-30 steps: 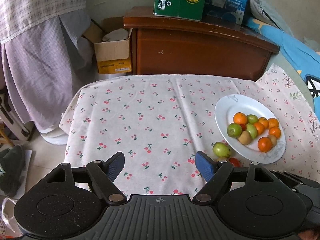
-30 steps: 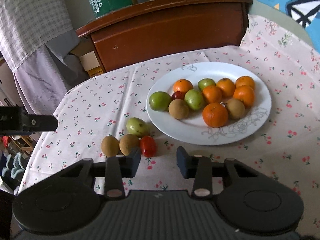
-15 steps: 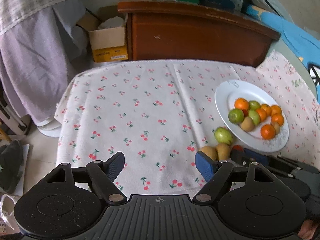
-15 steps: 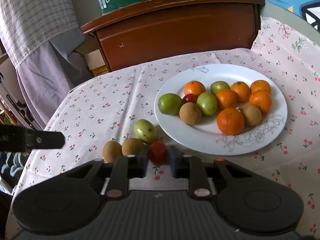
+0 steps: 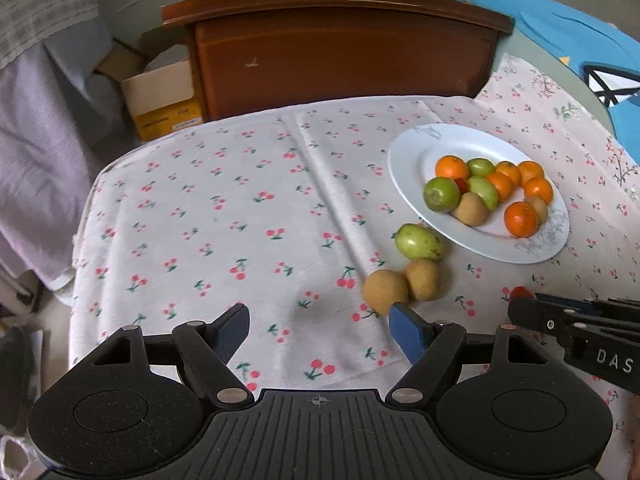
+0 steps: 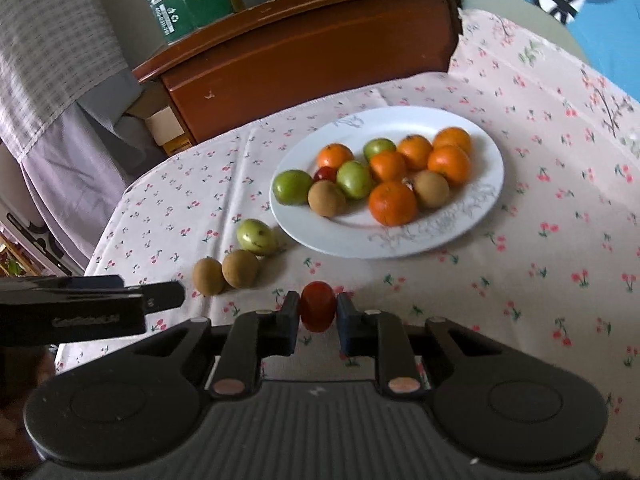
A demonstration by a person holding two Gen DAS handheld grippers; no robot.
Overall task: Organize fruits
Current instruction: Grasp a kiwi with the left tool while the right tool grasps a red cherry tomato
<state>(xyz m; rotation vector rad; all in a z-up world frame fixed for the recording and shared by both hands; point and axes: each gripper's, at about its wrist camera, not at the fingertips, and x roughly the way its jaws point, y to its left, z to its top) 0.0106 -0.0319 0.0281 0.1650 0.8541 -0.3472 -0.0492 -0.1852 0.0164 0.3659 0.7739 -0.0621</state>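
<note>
A small red tomato [image 6: 317, 306] is pinched between the pads of my right gripper [image 6: 317, 312], just above the cloth in front of the white plate [image 6: 476, 216]. The plate holds several oranges, green fruits and brown round fruits. Left of the plate on the cloth lie a green fruit [image 6: 256, 237] and two brown fruits [image 6: 239, 268] [image 6: 207, 276]. In the left wrist view my left gripper [image 5: 320, 330] is open and empty over bare cloth, its right pad just in front of the nearer brown fruit [image 5: 385, 291]. There the right gripper [image 5: 520, 306] enters at lower right, with the tomato [image 5: 520, 293] at its tip.
A brown wooden cabinet [image 5: 344, 52] stands behind the table, with green and blue boxes on top. An open cardboard box [image 5: 160, 92] sits on the floor beside it. Draped grey cloth [image 5: 36, 140] hangs at the left. Blue bedding [image 5: 560, 28] lies at the right.
My right gripper closed on the red tomato and drew it away from the brown fruits, to the right. My left gripper sank and came nearer the two brown fruits.
</note>
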